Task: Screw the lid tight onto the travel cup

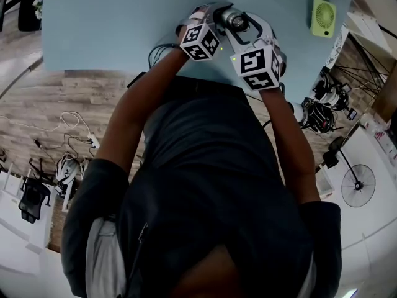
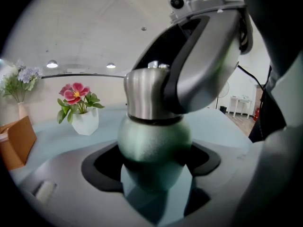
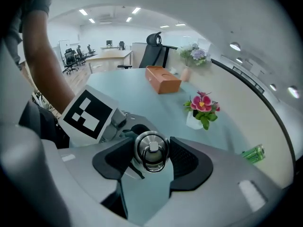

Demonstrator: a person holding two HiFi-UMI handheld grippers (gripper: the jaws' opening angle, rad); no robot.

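Observation:
The travel cup stands upright near the table's front edge. In the left gripper view its green body fills the space between my jaws, and my left gripper is shut on it. Its steel lid sits on top, clasped by a grey jaw of the other gripper. The right gripper view looks down onto the lid, which has a small ring; my right gripper is shut on it from both sides. In the head view the left gripper and the right gripper meet at the lid.
On the light blue table stand a small green fan, a white pot of pink flowers, a brown box, a vase of pale flowers and a green can. The person's body hides the table's near edge.

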